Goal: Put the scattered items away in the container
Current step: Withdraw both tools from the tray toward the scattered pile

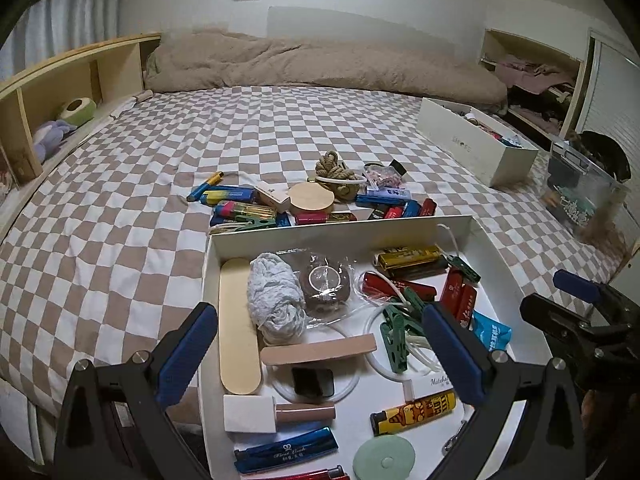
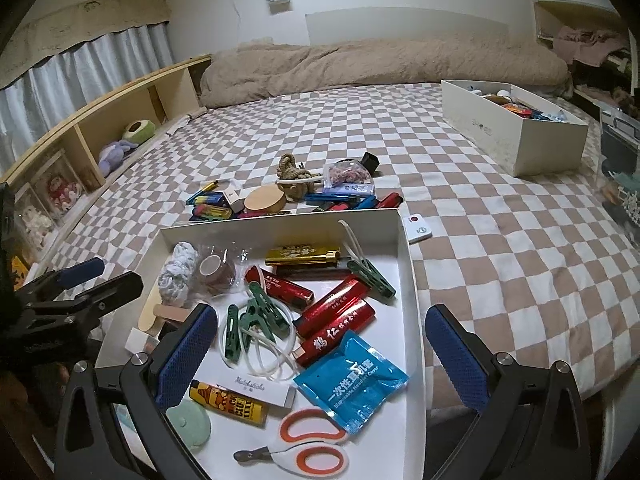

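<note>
Between picks, box half filled.
Both the left gripper (image 1: pixel 324 354) and right gripper (image 2: pixel 320 356) hover spread and empty over the white box (image 2: pixel 404 240); next, reach far to the pile (image 2: pixel 280 198).

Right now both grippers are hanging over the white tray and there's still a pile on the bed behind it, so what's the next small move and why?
Probably reach the open right gripper forward past the tray's far wall toward the round wooden disc. It holds nothing, and the disc sits on top at the pile's near edge.
</note>
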A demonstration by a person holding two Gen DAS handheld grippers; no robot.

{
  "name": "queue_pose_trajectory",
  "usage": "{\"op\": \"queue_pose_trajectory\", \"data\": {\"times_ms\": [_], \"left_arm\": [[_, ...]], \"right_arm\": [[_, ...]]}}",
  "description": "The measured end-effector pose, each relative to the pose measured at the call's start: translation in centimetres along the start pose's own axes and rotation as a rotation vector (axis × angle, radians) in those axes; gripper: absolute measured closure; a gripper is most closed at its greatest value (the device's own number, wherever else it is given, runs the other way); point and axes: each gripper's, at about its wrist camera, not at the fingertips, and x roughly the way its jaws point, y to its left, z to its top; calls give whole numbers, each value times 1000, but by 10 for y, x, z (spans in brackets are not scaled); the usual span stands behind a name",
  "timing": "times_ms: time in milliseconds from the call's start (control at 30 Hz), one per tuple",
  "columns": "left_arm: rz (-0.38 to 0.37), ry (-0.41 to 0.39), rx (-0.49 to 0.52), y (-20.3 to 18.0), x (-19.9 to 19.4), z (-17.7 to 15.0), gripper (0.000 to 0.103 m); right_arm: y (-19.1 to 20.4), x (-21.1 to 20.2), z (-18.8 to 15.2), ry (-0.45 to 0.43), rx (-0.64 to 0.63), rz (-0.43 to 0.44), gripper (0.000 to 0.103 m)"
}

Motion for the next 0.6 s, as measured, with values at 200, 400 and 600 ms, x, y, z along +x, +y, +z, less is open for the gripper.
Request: {"op": "queue_pose_trajectory", "data": {"times_ms": [200,400,600], "left_arm": [[1,-5,-14,7,-3,1,0],[8,-4,-30,13,-2,2,0],[18,6,-31,15,2,1,0]], "right_arm": [[-2,-2,2,-3,1,-5,0],[-4,0,3,3,5,-11,0],[-6,4,2,13,4,-11,0]]}}
